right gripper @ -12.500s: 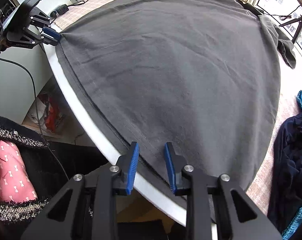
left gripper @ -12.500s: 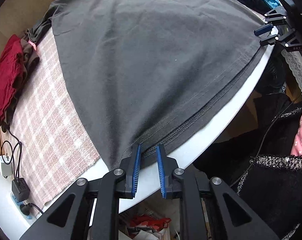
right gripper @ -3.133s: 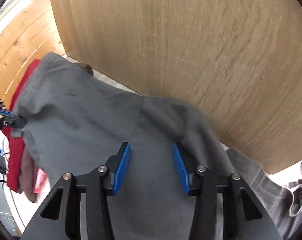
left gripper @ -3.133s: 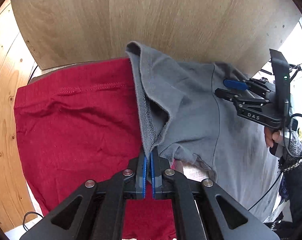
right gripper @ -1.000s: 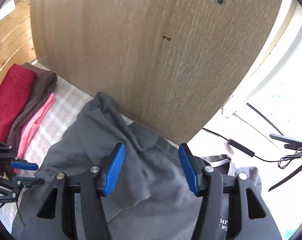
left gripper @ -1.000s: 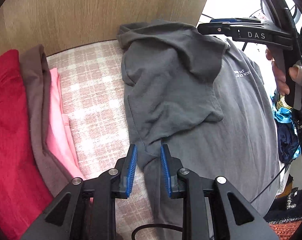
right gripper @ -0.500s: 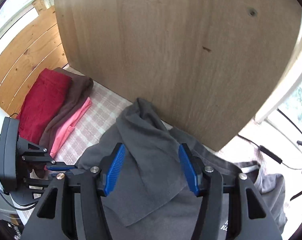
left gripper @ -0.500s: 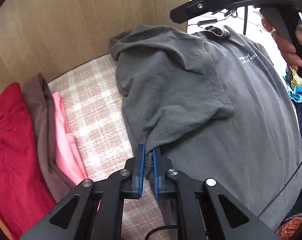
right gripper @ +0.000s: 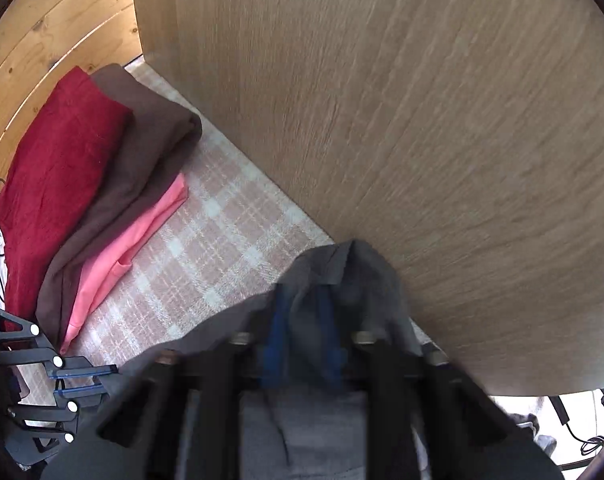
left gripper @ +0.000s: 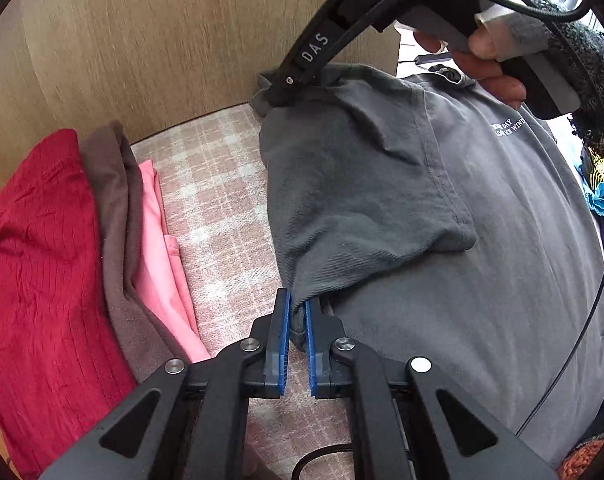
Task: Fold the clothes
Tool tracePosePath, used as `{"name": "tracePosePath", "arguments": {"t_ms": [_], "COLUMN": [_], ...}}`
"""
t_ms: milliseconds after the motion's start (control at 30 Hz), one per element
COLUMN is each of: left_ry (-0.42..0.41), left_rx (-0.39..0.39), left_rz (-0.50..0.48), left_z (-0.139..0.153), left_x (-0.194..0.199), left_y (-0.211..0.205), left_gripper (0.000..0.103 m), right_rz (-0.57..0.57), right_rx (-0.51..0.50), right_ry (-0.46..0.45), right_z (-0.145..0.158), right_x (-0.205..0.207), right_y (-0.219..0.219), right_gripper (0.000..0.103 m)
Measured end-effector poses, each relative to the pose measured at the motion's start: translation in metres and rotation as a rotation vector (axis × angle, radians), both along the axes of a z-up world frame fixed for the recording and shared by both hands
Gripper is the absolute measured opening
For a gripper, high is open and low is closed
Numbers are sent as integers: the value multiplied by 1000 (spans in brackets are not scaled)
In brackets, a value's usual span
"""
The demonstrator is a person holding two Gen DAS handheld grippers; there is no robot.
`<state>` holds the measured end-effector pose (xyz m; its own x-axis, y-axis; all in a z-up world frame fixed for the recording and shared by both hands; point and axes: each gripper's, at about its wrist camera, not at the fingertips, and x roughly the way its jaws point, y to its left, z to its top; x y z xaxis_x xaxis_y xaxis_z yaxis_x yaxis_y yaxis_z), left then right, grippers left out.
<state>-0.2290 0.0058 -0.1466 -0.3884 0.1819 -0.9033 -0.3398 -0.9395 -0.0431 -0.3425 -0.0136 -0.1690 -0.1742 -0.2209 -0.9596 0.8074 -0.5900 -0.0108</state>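
Between my left tool's (left gripper: 298, 320) pads, newly pressed together, sits the grey shirt's (left gripper: 481, 240) sleeve edge; my right tool (right gripper: 302, 344), blurred, now straddles cloth, grip unclear.

Wood panel (right gripper: 441, 120) behind; checked cloth (left gripper: 222, 216) beneath; black cable (left gripper: 561, 360) right.

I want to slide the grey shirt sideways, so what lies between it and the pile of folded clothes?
Only bare checked cloth separates the grey shirt from the folded pile's pink garment. Both wrist views show it.
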Motion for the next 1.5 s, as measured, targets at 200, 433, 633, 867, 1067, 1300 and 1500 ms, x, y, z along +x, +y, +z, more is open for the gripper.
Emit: {"name": "tracePosePath", "arguments": {"t_ms": [200,433,633,867,1067,1300,1500], "left_ry": [28,11,10,-83,-23,79,91], "left_rx": [25,-7,76,40,-22,39,69], "left_rz": [38,49,34,-39,-5,5,-83], "left_z": [5,12,33,-14,14,78,97], "left_x": [8,11,30,15,13,61,100], "left_y": [-9,-14,-34,8,4,-11,26], "left_gripper": [6,15,11,16,11,10,11], "right_rz": [-24,-16,-28,-84,-173,-478,-695], "right_rx": [-86,-74,-227,-204,-210,-422,-378], "right_ry": [140,182,82,-78,-129,113,194], "right_z": [20,30,60,24,11,148,186], "right_x": [0,9,34,51,57,115,174], "right_y": [4,5,56,80,108,288,423], "right_gripper": [5,31,32,31,32,32,32]}}
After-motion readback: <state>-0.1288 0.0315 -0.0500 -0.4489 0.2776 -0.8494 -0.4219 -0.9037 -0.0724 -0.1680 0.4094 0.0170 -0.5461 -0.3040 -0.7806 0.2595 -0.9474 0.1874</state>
